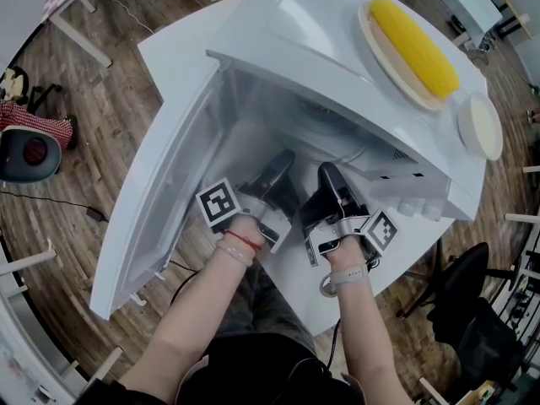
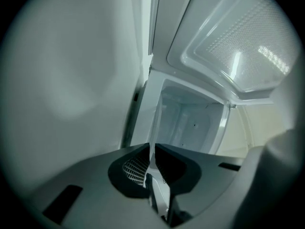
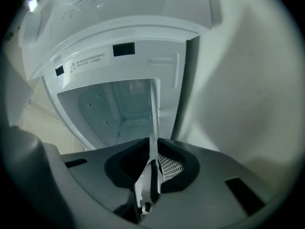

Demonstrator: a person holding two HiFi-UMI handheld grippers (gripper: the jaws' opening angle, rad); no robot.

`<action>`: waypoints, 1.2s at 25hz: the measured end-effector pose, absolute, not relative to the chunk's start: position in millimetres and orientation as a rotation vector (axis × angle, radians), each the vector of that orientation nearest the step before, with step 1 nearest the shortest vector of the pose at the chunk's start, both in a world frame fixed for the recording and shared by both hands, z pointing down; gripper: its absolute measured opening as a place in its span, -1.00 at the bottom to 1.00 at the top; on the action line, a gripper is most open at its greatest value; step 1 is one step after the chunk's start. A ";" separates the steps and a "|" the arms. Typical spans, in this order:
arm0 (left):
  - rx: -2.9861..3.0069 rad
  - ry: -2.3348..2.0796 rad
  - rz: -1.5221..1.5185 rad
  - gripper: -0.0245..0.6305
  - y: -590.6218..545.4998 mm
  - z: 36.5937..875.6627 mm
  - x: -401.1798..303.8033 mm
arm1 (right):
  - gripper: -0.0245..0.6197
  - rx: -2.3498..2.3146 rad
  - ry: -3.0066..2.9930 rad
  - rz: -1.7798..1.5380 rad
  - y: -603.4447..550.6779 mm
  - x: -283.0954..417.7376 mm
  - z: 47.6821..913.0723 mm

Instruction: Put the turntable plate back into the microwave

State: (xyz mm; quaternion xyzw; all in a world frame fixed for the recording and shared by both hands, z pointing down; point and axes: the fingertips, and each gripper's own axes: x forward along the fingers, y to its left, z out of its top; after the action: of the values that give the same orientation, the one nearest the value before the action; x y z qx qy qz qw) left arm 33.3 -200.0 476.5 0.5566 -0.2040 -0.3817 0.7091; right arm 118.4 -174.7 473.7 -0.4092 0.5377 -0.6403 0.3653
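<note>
Turntable plate [image 3: 153, 118] pinched edge-on by left hand-held gripper [image 2: 152, 163] and right hand-held gripper [image 3: 153, 159]

The microwave [image 1: 337, 66] stands on the table [image 1: 173, 49], with its door [image 1: 160, 218] open to the left. On top lies corn [image 1: 415, 45] on a plate [image 1: 377, 47], with a small dish [image 1: 481, 126] just beside it. The left gripper [image 1: 283, 160] and right gripper [image 1: 329, 175] reach inside, side by side, both pinching the turntable plate [image 3: 154, 123].

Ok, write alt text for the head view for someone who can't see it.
Seen from above, the left gripper and right gripper, each shut on a clear turntable plate, reach into an open white microwave. A corn cob on a dish lies on top.
</note>
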 end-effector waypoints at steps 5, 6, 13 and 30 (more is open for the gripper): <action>1.235 -0.454 -0.861 -0.80 -203.2 476.3 30.8 | -0.72 -1.046 1.352 -1.658 -181.5 114.5 475.4; 1.235 -0.456 -0.863 -0.80 -203.8 476.3 29.9 | -0.73 -1.045 1.351 -1.662 -182.2 113.5 475.7; 1.246 -0.465 -0.863 -0.80 -208.9 475.6 23.9 | -0.77 -1.032 1.328 -1.669 -187.0 108.6 476.9; 1.269 -0.448 -0.849 -0.81 -193.2 471.3 29.4 | -0.77 -1.052 1.350 -1.616 -185.4 118.9 475.3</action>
State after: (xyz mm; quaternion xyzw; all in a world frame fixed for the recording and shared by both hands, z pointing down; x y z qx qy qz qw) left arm 29.4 -193.2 471.3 0.5696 -0.2012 -0.3812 0.6998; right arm 118.9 -185.4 475.3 -0.4128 0.5296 -0.6340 0.3836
